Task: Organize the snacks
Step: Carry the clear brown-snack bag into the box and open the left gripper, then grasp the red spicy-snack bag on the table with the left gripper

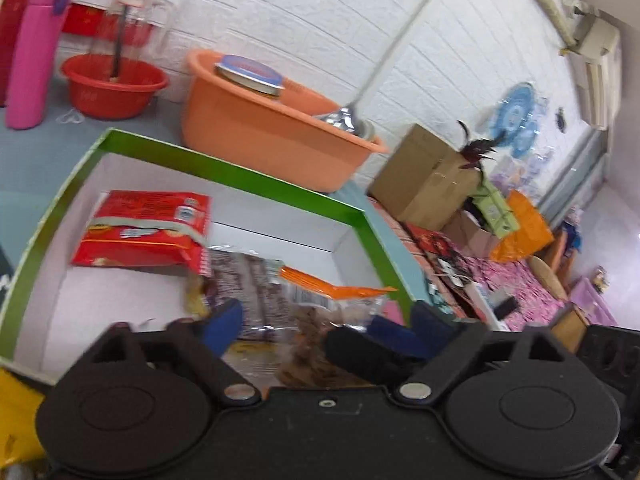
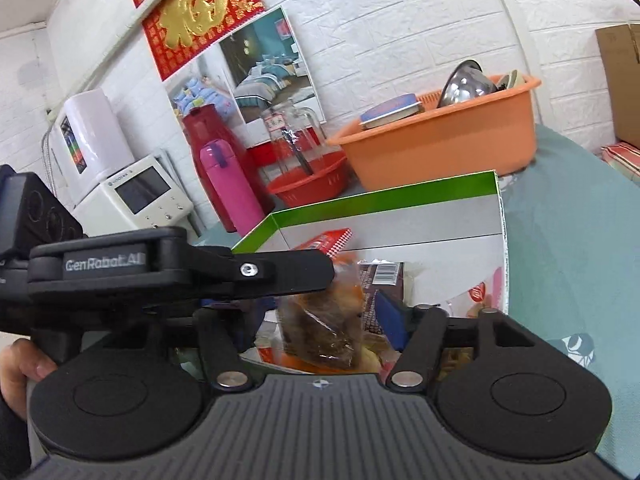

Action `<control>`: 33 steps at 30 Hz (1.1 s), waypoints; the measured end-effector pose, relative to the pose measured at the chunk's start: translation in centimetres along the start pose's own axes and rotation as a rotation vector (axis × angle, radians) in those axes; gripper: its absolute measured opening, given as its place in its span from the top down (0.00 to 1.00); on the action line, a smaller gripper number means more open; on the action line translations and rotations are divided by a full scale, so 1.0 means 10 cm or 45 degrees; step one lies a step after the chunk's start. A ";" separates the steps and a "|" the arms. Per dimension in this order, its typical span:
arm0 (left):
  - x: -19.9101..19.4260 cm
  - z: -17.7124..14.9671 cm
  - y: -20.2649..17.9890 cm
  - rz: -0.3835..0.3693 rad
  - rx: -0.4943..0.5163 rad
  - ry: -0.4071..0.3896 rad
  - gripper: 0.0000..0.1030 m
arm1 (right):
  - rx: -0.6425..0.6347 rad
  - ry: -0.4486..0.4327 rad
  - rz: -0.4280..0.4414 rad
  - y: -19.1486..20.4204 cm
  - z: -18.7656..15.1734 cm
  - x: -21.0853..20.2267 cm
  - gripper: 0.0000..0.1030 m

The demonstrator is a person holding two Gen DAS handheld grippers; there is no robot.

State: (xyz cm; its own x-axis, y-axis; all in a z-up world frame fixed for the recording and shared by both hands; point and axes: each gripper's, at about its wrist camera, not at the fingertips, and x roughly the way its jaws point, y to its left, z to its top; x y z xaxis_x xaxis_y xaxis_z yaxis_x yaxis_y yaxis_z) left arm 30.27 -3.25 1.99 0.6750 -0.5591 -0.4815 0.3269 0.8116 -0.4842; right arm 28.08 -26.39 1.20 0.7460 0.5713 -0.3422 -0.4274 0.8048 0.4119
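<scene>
Both claws stand wide over the green-rimmed box (image 1: 224, 168) on the tabletop (image 2: 568, 216), gripping nothing. Between the left claw (image 1: 316, 320) fingers and the right claw (image 2: 320, 300) lies a clear bag of brown snacks (image 2: 320, 332), loose in the box; I judge it was just set down there for sorting. At ten o'clock in the left view rests one red packet (image 1: 144, 228); one orange-topped bag (image 1: 336, 292) sits at center. Beyond the box, at twelve, stand one orange basin (image 1: 272, 136) and one red bowl (image 1: 112, 84), apparently parked clear.
</scene>
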 end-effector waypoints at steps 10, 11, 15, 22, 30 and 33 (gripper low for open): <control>-0.94 -0.12 -0.35 -0.041 0.010 -0.148 0.00 | -0.153 -0.168 0.017 0.37 0.05 -0.91 0.00; -1.03 -0.19 -0.40 -0.049 0.028 -0.156 0.00 | -0.167 -0.179 0.013 0.41 0.02 -1.01 0.00; -1.20 -0.46 -0.56 -0.055 0.073 -0.128 0.00 | -0.176 -0.177 0.001 0.50 -0.22 -1.33 0.00; -0.94 -0.79 -0.63 -0.101 0.114 0.023 0.00 | -0.044 -0.106 -0.074 0.39 -0.67 -1.61 0.00; -0.20 -0.74 -0.54 -0.059 0.123 0.189 0.00 | 0.088 -0.051 -0.140 0.22 -0.91 -1.71 0.00; -0.13 -0.81 -0.58 -0.045 0.192 0.227 0.00 | 0.080 -0.047 -0.141 0.22 -0.95 -1.74 0.00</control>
State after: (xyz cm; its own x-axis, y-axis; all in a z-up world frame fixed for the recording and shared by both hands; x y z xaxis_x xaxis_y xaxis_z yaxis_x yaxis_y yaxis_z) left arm 22.14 -8.62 -0.56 0.5382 -0.5978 -0.5942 0.4522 0.7997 -0.3950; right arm 9.28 -32.99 0.02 0.8056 0.4720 -0.3580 -0.3090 0.8504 0.4258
